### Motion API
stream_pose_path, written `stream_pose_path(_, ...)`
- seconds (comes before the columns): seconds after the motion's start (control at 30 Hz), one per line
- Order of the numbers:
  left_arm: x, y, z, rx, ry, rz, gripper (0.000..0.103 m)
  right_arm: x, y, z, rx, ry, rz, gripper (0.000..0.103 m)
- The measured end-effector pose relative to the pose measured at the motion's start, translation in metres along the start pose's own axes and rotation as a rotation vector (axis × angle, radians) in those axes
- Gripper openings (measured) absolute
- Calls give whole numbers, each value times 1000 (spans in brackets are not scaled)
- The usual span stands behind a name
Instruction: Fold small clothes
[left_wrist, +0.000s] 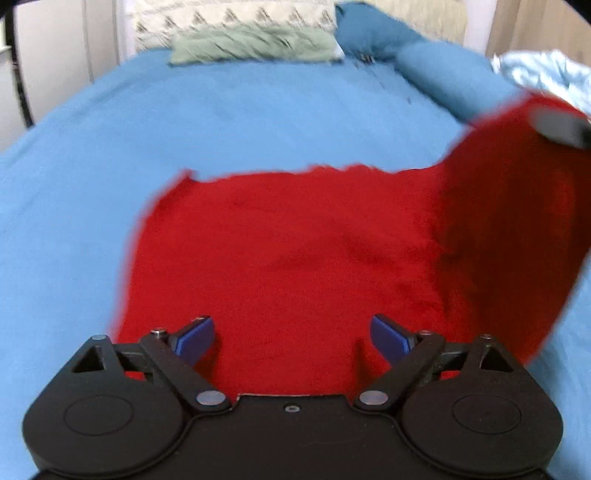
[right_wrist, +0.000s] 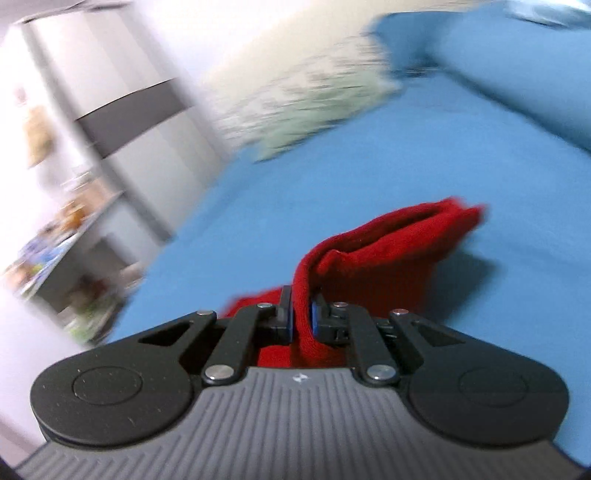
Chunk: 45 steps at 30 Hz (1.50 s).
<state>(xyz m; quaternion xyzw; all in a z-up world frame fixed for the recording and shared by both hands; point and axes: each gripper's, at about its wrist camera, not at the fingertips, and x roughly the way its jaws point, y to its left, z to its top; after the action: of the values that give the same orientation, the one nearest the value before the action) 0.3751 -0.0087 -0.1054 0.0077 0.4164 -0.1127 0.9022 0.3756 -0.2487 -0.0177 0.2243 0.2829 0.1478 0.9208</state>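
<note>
A red knitted garment (left_wrist: 303, 254) lies spread on the blue bed sheet (left_wrist: 184, 122). My left gripper (left_wrist: 291, 338) is open just above its near edge, with its blue pads (left_wrist: 195, 338) wide apart and empty. The garment's right side is lifted up at the right of the left wrist view, where my right gripper (left_wrist: 561, 127) shows as a dark blur. In the right wrist view my right gripper (right_wrist: 302, 317) is shut on a fold of the red garment (right_wrist: 384, 254), which hangs raised over the sheet (right_wrist: 369, 155).
A patterned green and cream pillow (left_wrist: 251, 33) lies at the head of the bed. A blue bolster (left_wrist: 443, 70) and pale blue crumpled fabric (left_wrist: 546, 74) lie at the back right. A cabinet and cluttered shelf (right_wrist: 62, 229) stand left of the bed.
</note>
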Motion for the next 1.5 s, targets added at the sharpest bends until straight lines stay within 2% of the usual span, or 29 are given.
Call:
stream_pose_path(0.07, -21, 30, -12, -2, -11, 5, 96, 32, 49, -6, -102, 76, 123, 24)
stream_pose_path(0.17, -38, 71, -36, -23, 2, 23, 97, 96, 101, -43, -211, 240, 209, 24)
stream_pose_path(0.23, -42, 93, -53, -45, 20, 30, 97, 145, 122, -82, -266, 367, 180, 23)
stream_pose_path(0.3, -45, 112, -70, -77, 27, 21, 97, 179, 130, -114, -303, 455, 121, 24)
stream_pose_path(0.33, -46, 119, -76, -92, 28, 10, 97, 188, 130, -124, -313, 471, 96, 25)
stream_pose_path(0.37, -47, 122, -81, -100, 24, 1, 97, 191, 130, -131, -319, 472, 81, 26)
stream_pose_path(0.43, -49, 125, -86, -100, 13, -12, 97, 187, 130, -133, -316, 445, 92, 42)
stream_pose_path(0.47, -51, 125, -87, -94, 1, -18, 97, 182, 130, -130, -312, 441, 111, 68)
stream_pose_path(0.5, -51, 123, -85, -89, -11, -25, 97, 175, 130, -128, -311, 428, 121, 84)
stream_pose_path(0.6, -60, 115, -85, -79, -46, -58, 97, 134, 122, -105, -305, 306, 151, 88)
stream_pose_path(0.63, -62, 111, -84, -75, -58, -70, 97, 120, 115, -96, -292, 270, 142, 89)
stream_pose_path(0.7, -66, 106, -82, -75, -81, -84, 95, 90, 96, -85, -284, 184, 64, 96)
stream_pose_path(0.8, -61, 96, -74, -91, -94, -88, 95, 46, 67, -97, -329, 93, -102, 97)
stream_pose_path(0.97, -51, 86, -67, -112, -110, -39, 95, 19, 29, -150, -380, 107, -265, 97)
stream_pose_path(1.13, -40, 87, -63, -129, -91, -16, 95, 34, 13, -181, -357, 112, -330, 96)
stream_pose_path(1.3, -35, 91, -59, -133, -110, 16, 95, 54, 18, -183, -339, 91, -359, 94)
stream_pose_path(1.37, -33, 94, -58, -120, -136, 99, 94, 53, 18, -176, -312, 51, -393, 94)
stream_pose_path(1.4, -29, 97, -58, -100, -127, 139, 93, 51, 16, -171, -297, 35, -425, 94)
stream_pose_path(1.43, -22, 101, -60, -84, -84, 167, 89, 51, 11, -168, -288, 32, -449, 94)
stream_pose_path(1.47, -10, 109, -64, -80, -12, 147, 88, 49, 4, -166, -281, 43, -472, 94)
stream_pose_path(1.5, -2, 115, -70, -89, 22, 111, 88, 49, -4, -165, -273, 67, -472, 94)
